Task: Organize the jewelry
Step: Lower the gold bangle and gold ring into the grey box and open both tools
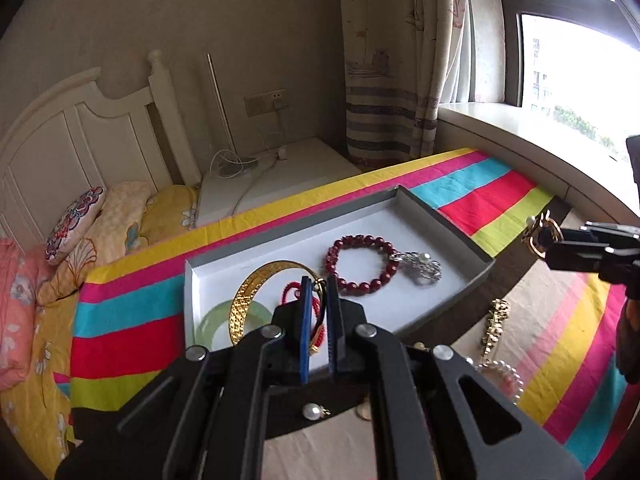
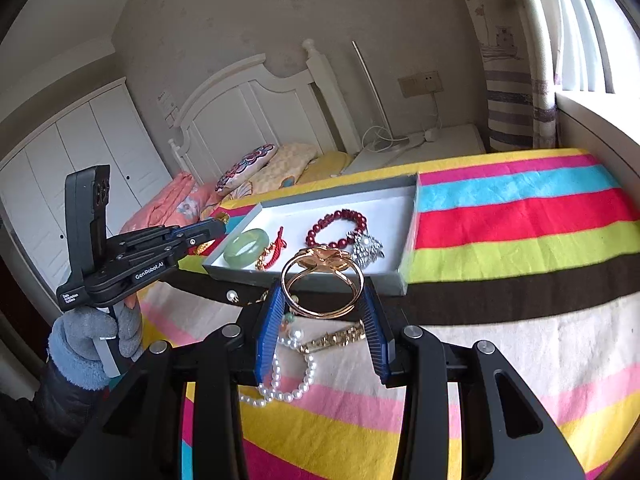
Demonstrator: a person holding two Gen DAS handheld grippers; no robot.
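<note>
I hold the left hand-held gripper point(image 1: 318, 312) low over the near end of the shallow grey cardboard tray with the white floor point(image 1: 448, 216), and its blue pads are pressed close on a thin red cord bracelet point(image 1: 316, 334). My right hand-held gripper point(image 2: 323, 300) is spread wide, but it pinches a big shiny gold ring with a flower top point(image 2: 322, 280) from both sides, just in front of the tray's near wall and not over it yet. Already in the tray lie a pale green jade bangle point(image 2: 246, 249), a wide gold bangle point(image 1: 256, 296), a dark red bead bracelet point(image 1: 360, 260) and a sparkly silver brooch point(image 1: 422, 266). I think the ring could slip, because only its round edges touch the pads; if I tip it, it may drop on the striped cloth on the surface point(image 2: 520, 216). The red cord may snag on the gold bangle beside it when I let go. My two tools are near each other, so they could bump over the tray. A white pearl string point(image 2: 288, 380), a gold chain point(image 2: 336, 338) and a single pearl earring point(image 1: 314, 412) wait on the cloth in front of the tray. The tray wall stands between the ring and its place.
</note>
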